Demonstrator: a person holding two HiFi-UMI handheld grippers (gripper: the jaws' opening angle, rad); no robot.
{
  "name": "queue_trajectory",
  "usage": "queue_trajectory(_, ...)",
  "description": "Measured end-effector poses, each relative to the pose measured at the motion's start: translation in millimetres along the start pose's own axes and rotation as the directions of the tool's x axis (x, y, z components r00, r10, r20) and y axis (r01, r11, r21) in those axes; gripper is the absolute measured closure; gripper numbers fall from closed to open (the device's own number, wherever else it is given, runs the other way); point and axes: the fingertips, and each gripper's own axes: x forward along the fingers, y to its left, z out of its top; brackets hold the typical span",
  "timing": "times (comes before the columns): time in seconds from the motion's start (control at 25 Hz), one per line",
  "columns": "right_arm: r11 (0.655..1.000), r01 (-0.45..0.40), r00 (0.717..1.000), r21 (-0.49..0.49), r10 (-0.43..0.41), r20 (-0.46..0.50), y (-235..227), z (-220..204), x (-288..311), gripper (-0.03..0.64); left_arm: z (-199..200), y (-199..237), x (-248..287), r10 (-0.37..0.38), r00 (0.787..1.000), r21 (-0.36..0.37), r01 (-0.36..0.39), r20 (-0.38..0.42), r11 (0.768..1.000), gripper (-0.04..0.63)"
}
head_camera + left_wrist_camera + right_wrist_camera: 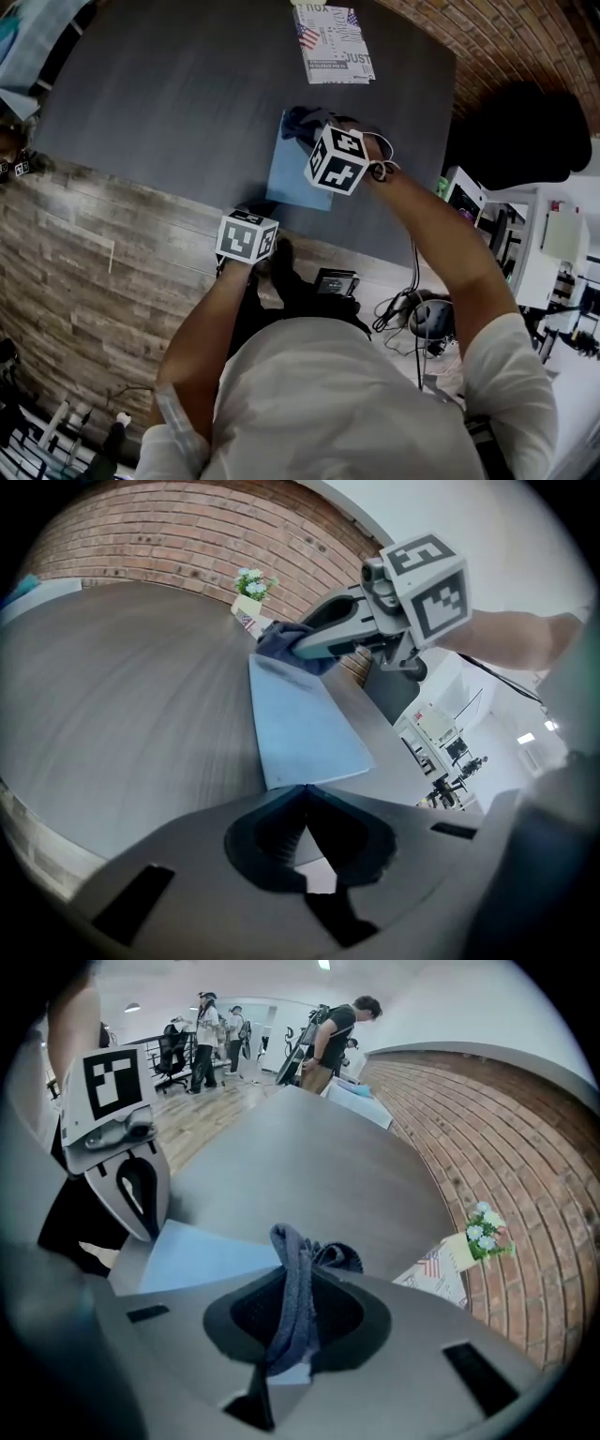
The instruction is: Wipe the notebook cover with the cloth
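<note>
A light blue notebook (286, 173) lies flat on the dark grey table (169, 103), near its front edge. My right gripper (307, 133) is over the notebook's far end, shut on a dark blue cloth (300, 120). In the right gripper view the cloth (291, 1246) stands up between the shut jaws, above the notebook (202, 1255). My left gripper (258, 212) is shut, with its tips at the notebook's near edge (300, 728). The left gripper view shows the right gripper (298, 649) pressing the cloth (277, 637) on the cover.
A printed paper with a flag pattern (333, 42) lies at the table's far edge, beside a small flower pot (249, 585). A brick wall (187, 536) curves behind the table. People stand far off (328, 1040). Cables and gear (412, 314) lie on the floor.
</note>
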Motion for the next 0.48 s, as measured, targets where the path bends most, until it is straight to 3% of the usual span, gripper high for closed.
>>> queue_trajectory(0.24,0.998,0.059,0.998,0.008,-0.059,-0.011,-33.6,8.2,16.6,0.549,1.8,-0.2,0.2,-0.005,1.000,0.002,0.005,-0.003,1.000,0.586)
queue_trajectory(0.48,0.999,0.022,0.997,0.041,-0.018,-0.077,-25.7,-4.4,46.5,0.549,2.4,-0.8,2.1,-0.011,1.000,0.000,0.011,-0.007,1.000,0.586)
